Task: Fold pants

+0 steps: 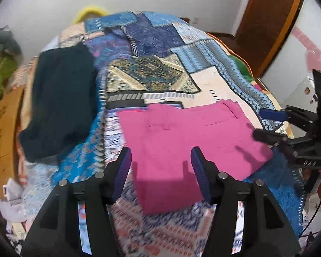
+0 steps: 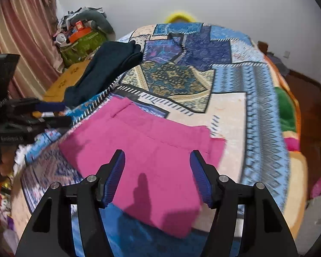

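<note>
Across the patchwork bed (image 1: 203, 42) I am hovering both spread, empty claws, left claw (image 1: 161, 160) and right claw (image 2: 158, 162), over seemingly folded pink pants (image 1: 182, 132) lying crosswise just ahead.

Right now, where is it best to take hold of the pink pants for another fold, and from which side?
Probably at the near corners of the pink pants, one for each of the grippers, coming from the near bed edge. The pants lie flat in a folded rectangle, and its near edge is closest to both open grippers.
</note>
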